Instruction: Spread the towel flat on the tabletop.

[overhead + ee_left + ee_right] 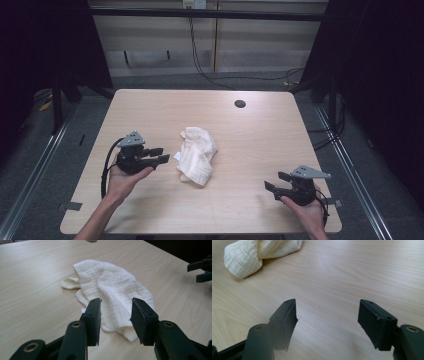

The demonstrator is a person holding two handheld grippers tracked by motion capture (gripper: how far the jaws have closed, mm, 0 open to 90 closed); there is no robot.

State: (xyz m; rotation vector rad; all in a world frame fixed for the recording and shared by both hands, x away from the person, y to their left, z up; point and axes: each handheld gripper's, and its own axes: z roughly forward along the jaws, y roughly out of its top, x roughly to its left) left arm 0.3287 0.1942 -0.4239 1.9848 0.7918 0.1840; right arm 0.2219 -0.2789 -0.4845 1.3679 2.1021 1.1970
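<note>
Presently, the left gripper has its jaws parted by a moderate gap, with nothing between the pads; the black pad faces show bare in the left gripper view. The jaws point at the near edge of a crumpled cream cloth, which lies just beyond the tips and is not touched. In the high view the left gripper sits just beside the cloth on its left flank, carried in the person's left hand, a black cable looping off its rear and a grey three-cornered plate on top.

The right gripper stands wider open, its jaws well spread and empty, bare wood showing between them. It hovers low over the table, with the cloth well off toward the upper left corner of the right gripper view. From above, the right gripper is near the table's front right corner, held in the right hand, well apart from the cloth.

The cloth rests bunched and folded on itself at about the middle of the light wooden table, with a small white tag at its left edge. A dark round grommet hole sits in the tabletop toward the far side. Cables trail across the floor beyond the table.
</note>
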